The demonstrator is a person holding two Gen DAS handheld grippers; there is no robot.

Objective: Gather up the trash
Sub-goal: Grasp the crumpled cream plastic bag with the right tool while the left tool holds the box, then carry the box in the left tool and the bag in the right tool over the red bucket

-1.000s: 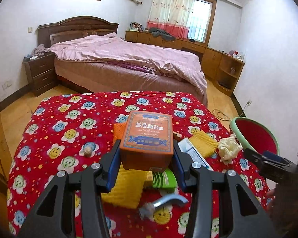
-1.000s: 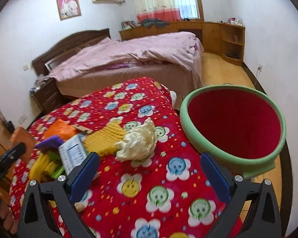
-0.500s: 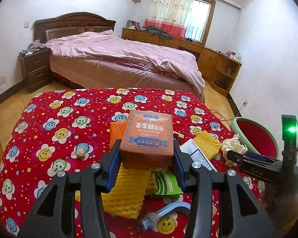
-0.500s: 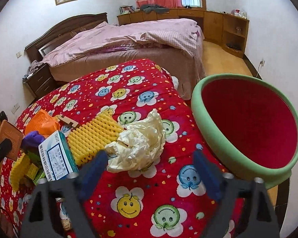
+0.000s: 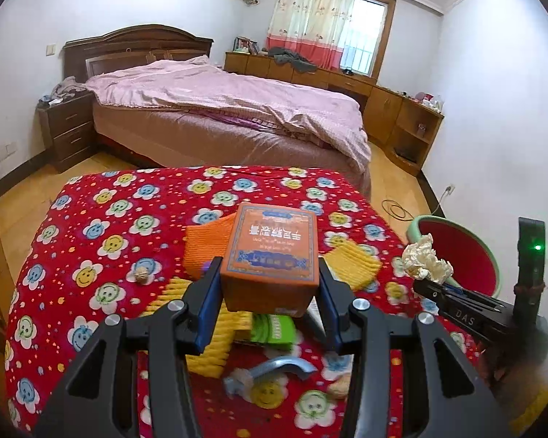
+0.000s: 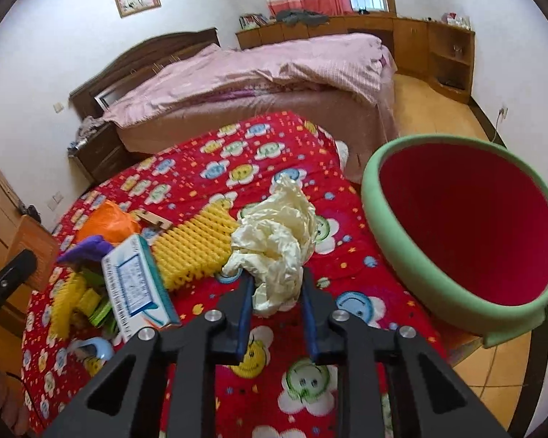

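Table under the red smiley-flower cloth [image 5: 102, 226] fills the foreground in both views, trash clustered near its middle. Bed [image 5: 219, 109] with pink cover behind it.

Green bin with red inside [image 6: 467, 233] stands off the table's right edge. Right wrist view shows it big and full-on; left wrist view only catches its top [image 5: 456, 244] behind the other gripper.

Left gripper [image 5: 270, 306]: clamped on the orange box [image 5: 272, 255], pads on both side faces, box lifted clear above the pile. The right wrist view doesn't show this grip, only a sliver of the tool at its left edge.

Right gripper [image 6: 277, 314]: jaws have just been closing, now narrow, pinching the lower end of the crumpled cream paper wad [image 6: 277, 241]. From the side, the left view shows the wad [image 5: 425, 262] at the tip of that gripper [image 5: 420, 286], seen against the bin rim.

Still on the cloth:
- yellow foam netting [image 6: 197, 244], just left of the wad
- white and blue carton [image 6: 137, 288], left of the netting
- orange netting [image 5: 206, 244] behind the box
- green packet [image 5: 274, 330] below the box
- blue-grey hook-shaped piece [image 5: 274, 368], left view only in full
- walnut-like lump [image 5: 142, 275] alone on the left, only in the left view
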